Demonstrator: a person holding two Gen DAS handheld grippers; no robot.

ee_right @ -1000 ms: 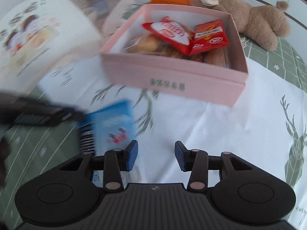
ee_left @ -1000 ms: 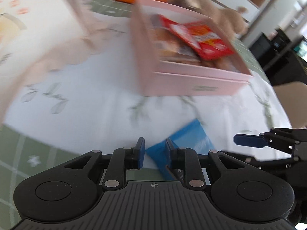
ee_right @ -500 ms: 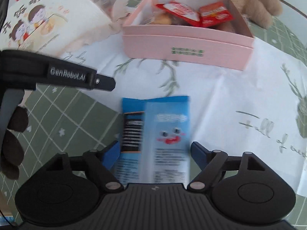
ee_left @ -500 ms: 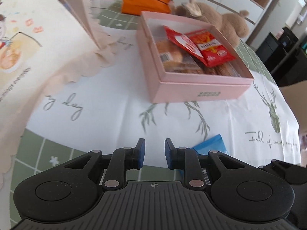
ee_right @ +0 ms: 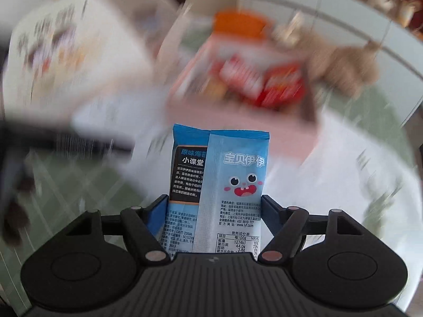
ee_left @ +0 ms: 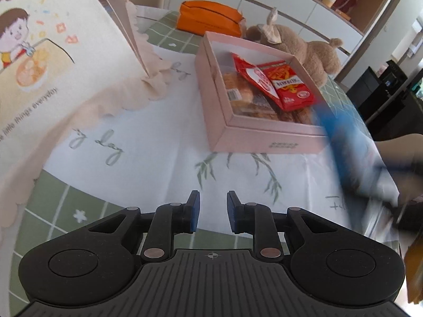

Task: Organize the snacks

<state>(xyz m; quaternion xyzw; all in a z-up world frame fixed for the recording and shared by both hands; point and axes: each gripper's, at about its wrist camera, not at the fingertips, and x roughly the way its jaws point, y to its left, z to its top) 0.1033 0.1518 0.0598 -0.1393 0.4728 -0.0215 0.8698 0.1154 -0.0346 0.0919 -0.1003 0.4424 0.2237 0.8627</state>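
Observation:
A pink box sits on the table and holds red snack packets and other snacks. My right gripper is shut on a blue snack packet with a cartoon face and holds it raised, in front of the blurred pink box. The same packet shows as a blue blur at the right of the left wrist view. My left gripper is empty, its jaws a little apart, low over the white tablecloth in front of the box.
A large illustrated bag stands at the left. An orange pouch and a brown plush toy lie behind the box. The tablecloth is white in the middle with a green checked border.
My right gripper closed on the blue packet and lifted it off the table toward the box, moving fast. My left gripper drew back slightly and stayed empty.

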